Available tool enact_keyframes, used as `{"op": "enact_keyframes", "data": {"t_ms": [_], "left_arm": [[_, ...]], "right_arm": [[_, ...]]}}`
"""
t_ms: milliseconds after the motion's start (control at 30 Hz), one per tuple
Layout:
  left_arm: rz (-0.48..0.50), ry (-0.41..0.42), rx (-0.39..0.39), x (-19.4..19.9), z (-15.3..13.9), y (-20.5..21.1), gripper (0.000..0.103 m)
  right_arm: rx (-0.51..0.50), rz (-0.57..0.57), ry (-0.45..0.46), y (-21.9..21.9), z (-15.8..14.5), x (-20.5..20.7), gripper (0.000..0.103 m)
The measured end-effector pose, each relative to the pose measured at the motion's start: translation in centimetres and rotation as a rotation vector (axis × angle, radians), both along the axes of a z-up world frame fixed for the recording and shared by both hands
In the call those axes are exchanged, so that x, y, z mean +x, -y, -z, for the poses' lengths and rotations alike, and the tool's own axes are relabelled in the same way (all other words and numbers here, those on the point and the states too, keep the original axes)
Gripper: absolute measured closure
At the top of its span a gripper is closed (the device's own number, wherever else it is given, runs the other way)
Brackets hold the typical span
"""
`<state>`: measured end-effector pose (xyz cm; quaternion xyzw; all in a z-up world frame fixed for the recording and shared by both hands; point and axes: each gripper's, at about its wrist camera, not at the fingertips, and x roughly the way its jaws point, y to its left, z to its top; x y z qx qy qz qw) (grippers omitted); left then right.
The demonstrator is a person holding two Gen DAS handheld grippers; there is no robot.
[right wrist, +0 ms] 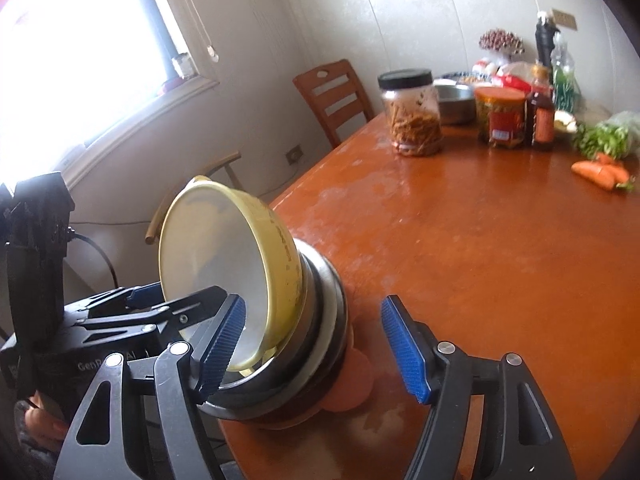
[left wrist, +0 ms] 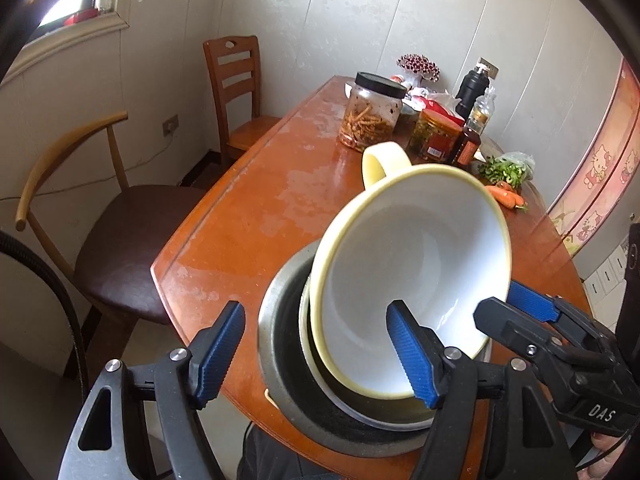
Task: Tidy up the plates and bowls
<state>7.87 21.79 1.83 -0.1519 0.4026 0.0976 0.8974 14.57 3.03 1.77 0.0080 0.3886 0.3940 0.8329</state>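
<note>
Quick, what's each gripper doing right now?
Left gripper: open, one finger inside the tilted yellow bowl with white interior, not clamped on it.
Right gripper: open, one finger inside the same bowl, not clamped.

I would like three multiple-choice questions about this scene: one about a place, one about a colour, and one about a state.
1. Where do the carrots lie?
A. on the floor
B. on the table, beside the greens
C. on a chair

2. What colour is the lid of the big jar?
A. black
B. red
C. white

3. How does the yellow bowl sit?
A. upside down
B. tilted, its lower edge inside the steel bowl
C. flat on a chair

Answers:
1 B, they lie on the tabletop next to the bagged greens.
2 A, the cap is plainly dark in both views.
3 B, its white inside faces sideways.
</note>
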Motion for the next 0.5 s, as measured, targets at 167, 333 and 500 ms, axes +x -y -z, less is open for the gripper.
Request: {"op": "enact_keyframes", "data": {"t_ms": [167,333,500], "left_arm": [[-0.015,0.032,0.031,-1.3,-1.3,0.3,0.030],[-0.034,0.059,0.057,-3.4,-2.6,0.4,0.030],[-0.082,0.072,0.069,-6.3,-3.0,-1.1,0.030]], "right_arm": [[-0.013,-0.006,0.057,0.4,-0.8,-1.1,0.029],[-0.016,-0.031,0.106,0.7,-1.4,-2.4,0.028],[-0.032,-0.054,0.131,1.4,-1.4,-3.8,0.028]]}}
